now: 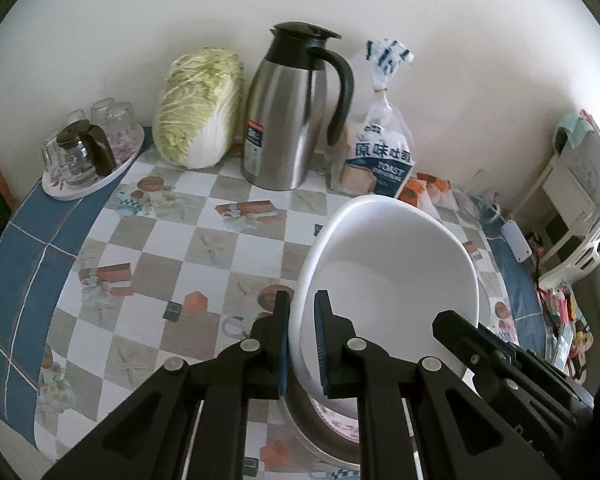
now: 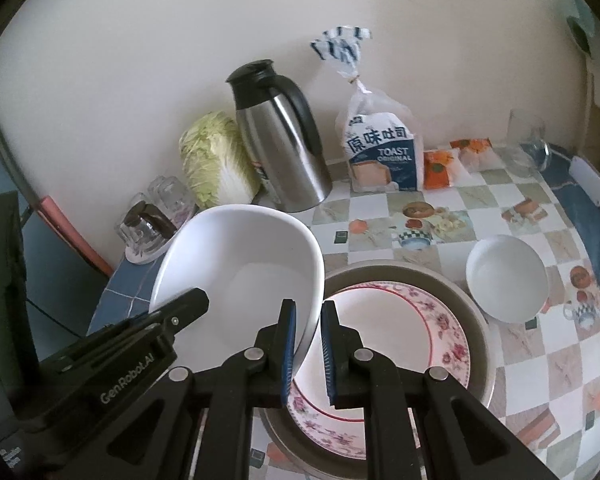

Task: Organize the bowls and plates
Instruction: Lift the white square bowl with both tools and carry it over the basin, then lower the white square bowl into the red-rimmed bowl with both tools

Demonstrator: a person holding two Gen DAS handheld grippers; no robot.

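A large white bowl [image 1: 396, 280] [image 2: 252, 264] is held tilted above the table between both grippers. My left gripper [image 1: 302, 308] is shut on its left rim. My right gripper [image 2: 309, 316] straddles its right rim, with a small gap at the right pad, so the hold is unclear. Below it, a floral plate [image 2: 400, 332] lies inside a grey metal plate [image 2: 476, 320]; their edge also shows in the left wrist view [image 1: 332, 428]. A small white bowl [image 2: 507, 278] stands upright on the table to the right of the plates.
Along the back wall stand a cabbage [image 1: 200, 108], a steel thermos jug [image 1: 296, 112], a toast bag [image 1: 380, 152] and snack packets [image 2: 440, 168]. A tray of glasses [image 1: 88, 152] sits at back left. A glass [image 2: 526, 140] and a white phone [image 2: 590, 180] are at far right.
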